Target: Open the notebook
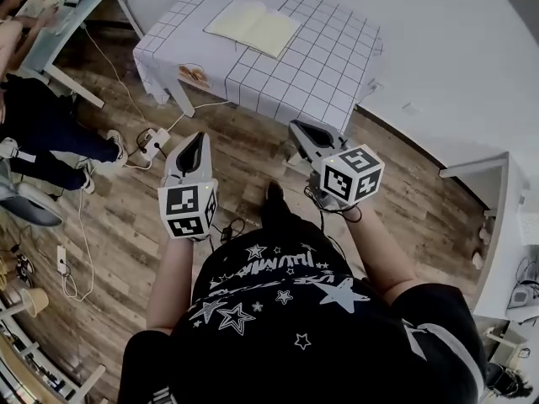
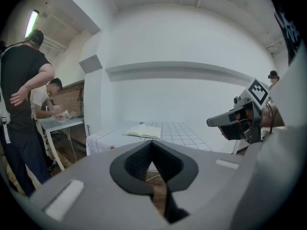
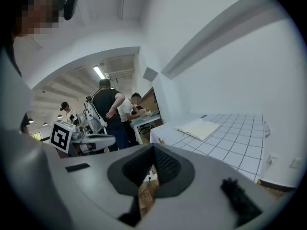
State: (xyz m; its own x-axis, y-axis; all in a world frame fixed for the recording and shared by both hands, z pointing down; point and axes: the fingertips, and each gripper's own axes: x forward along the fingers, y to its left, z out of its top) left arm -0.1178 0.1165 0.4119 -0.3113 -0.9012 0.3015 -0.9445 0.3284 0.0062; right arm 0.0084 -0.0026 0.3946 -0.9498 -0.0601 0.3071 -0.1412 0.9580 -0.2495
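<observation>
The notebook (image 1: 253,26) lies open, pale pages up, on the white grid-cloth table (image 1: 278,91) at the far side of the room. It also shows in the left gripper view as the notebook (image 2: 142,131) and in the right gripper view as the notebook (image 3: 200,128). Both grippers hang in the air well short of the table, over the wooden floor. My left gripper (image 1: 200,135) (image 2: 152,143) is shut with nothing in it. My right gripper (image 1: 296,127) (image 3: 153,146) is also shut and empty. Each one shows from the side in the other's view.
People (image 2: 24,104) stand and sit at a second table (image 1: 59,23) at the left. A power strip (image 1: 153,140) and cables lie on the floor by the table's near leg. A white desk (image 1: 497,225) stands at the right.
</observation>
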